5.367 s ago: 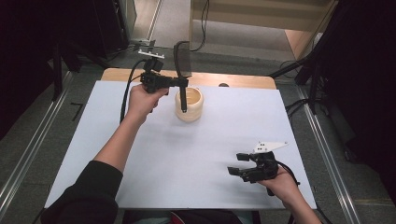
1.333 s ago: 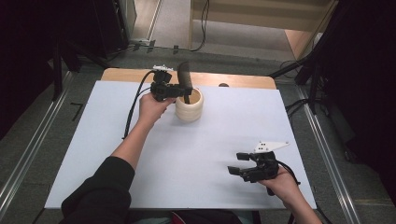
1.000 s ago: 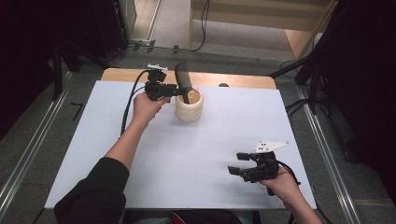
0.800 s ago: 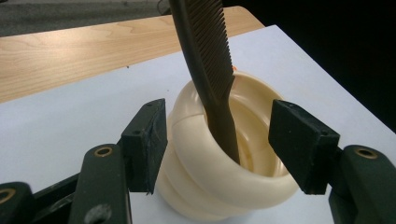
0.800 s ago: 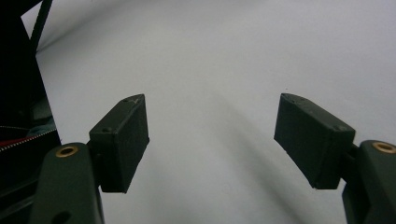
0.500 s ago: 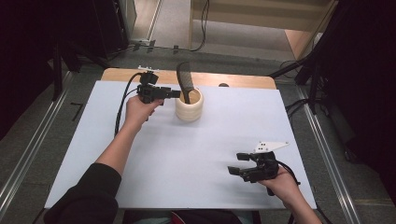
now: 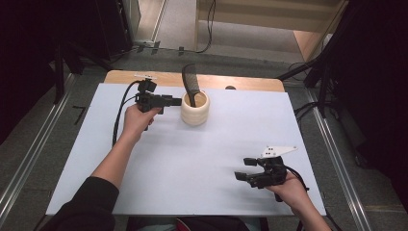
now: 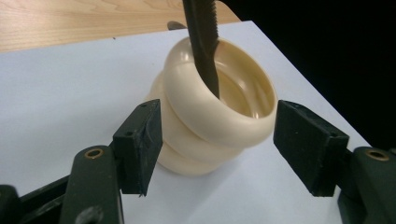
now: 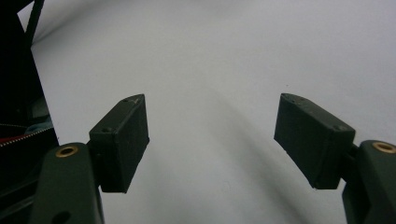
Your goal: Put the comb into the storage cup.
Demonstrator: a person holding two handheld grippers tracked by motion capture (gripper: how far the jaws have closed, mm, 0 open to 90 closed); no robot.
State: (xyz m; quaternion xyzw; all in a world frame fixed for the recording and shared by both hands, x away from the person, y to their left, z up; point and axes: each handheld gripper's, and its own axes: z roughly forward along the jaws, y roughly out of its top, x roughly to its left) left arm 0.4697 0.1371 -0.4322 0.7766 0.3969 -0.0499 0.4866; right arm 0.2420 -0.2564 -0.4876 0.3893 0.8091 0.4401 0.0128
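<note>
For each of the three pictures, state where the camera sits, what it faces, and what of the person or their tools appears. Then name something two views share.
High view: above the person's side, looking forward and down on the table; both forearms, left tool, right tool.
Left gripper view: rides the left tool, facing the cream cup holding a black comb; its jaws open, not touching.
Right gripper view: rides the right tool, facing bare table; jaws open.
Shared: cup and comb appear in the high and left gripper views.

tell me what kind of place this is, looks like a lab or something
Probably a lab or recording studio rather than a home: a white-topped table with metal rails alongside, cables on the grey floor, and hand-held grippers, the left gripper open beside a cream cup holding a black comb.
</note>
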